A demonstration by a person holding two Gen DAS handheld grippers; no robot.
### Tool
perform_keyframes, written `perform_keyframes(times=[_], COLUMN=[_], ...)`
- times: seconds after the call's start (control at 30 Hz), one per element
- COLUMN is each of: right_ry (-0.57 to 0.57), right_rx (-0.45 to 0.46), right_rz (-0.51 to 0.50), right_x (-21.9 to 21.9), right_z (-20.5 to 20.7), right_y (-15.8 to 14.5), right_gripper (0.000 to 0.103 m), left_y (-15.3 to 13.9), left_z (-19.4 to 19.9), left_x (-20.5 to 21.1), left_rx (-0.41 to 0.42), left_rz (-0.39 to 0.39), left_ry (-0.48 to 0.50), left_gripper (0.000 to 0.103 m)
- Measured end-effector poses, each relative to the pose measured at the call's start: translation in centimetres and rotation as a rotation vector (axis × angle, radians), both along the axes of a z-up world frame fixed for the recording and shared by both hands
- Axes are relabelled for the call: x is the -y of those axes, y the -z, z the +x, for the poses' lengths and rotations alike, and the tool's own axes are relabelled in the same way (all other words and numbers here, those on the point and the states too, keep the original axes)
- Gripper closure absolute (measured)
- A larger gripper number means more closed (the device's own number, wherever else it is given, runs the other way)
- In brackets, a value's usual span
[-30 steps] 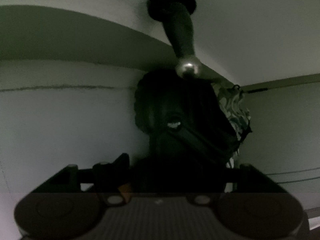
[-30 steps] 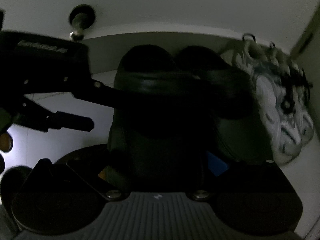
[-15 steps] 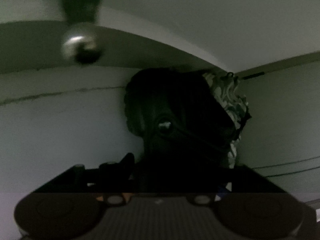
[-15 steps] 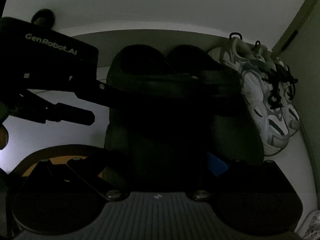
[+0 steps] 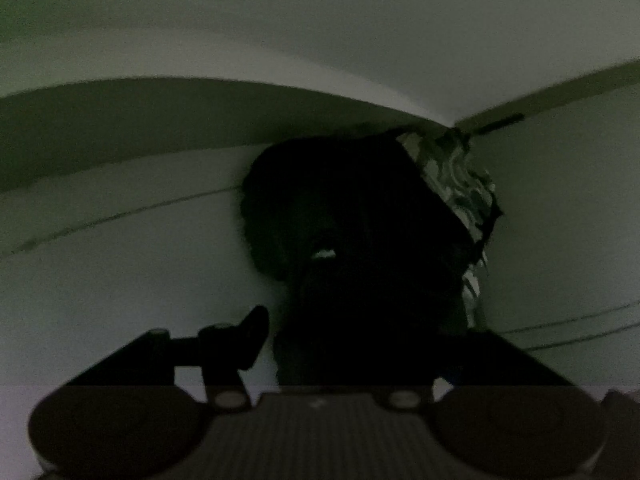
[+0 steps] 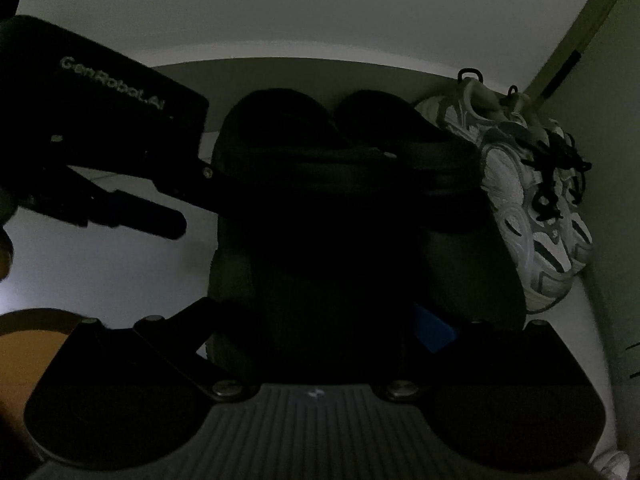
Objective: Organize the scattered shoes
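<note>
A: Clogs first. The black clogs (image 6: pixel 320 168) sit mid-frame on the floor (image 6: pixel 100 264), toes to the wall, touching the white sneakers (image 6: pixel 532 208) at right.

B: And your grippers?

A: Your left gripper (image 6: pixel 192 196), entering from upper left, is clamped narrow on a clog's heel strap (image 6: pixel 304 160). Your right gripper (image 6: pixel 320 320) is lost in the dark; I cannot tell its state.

B: Risk?

A: Likely, if you drag by that soft strap, the clog could twist and knock the sneakers askew.
</note>
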State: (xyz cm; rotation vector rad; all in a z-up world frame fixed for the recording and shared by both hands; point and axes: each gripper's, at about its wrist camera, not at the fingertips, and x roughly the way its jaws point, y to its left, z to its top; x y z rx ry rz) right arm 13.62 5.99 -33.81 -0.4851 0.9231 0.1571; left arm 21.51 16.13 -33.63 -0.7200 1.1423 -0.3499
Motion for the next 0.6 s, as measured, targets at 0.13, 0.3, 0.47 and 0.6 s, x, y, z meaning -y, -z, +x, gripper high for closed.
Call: perform_keyframes(times=[0.13,0.3,0.47,0.6], right_ry=[-0.040,-0.042,-0.036,-0.029], right_rx=[-0.009,-0.004,-0.003,-0.016], right_rz=[-0.002,-0.014,-0.020,-0.015], right_x=[0.0,0.1,0.4,1.0], right_z=[0.7,-0.2,0.7,1.2], right_y=[0.1,-0.1,0.1,0.0], right_gripper=[0.000,0.000,0.000,0.000], left_y=[0.4,0.2,0.2,-0.2], left_z=[0.2,-0.6,-1.0,-1.2], left_x=[-0.1,-0.6,-1.3,-2.5], left_rx=[-0.002,0.020,0.010,-0.001], left_rz=[0.018,0.036,0.028,0.034], left_ry=[0.006,0.010,0.003,0.009], left_gripper=[0.045,0.044,0.044,0.034])
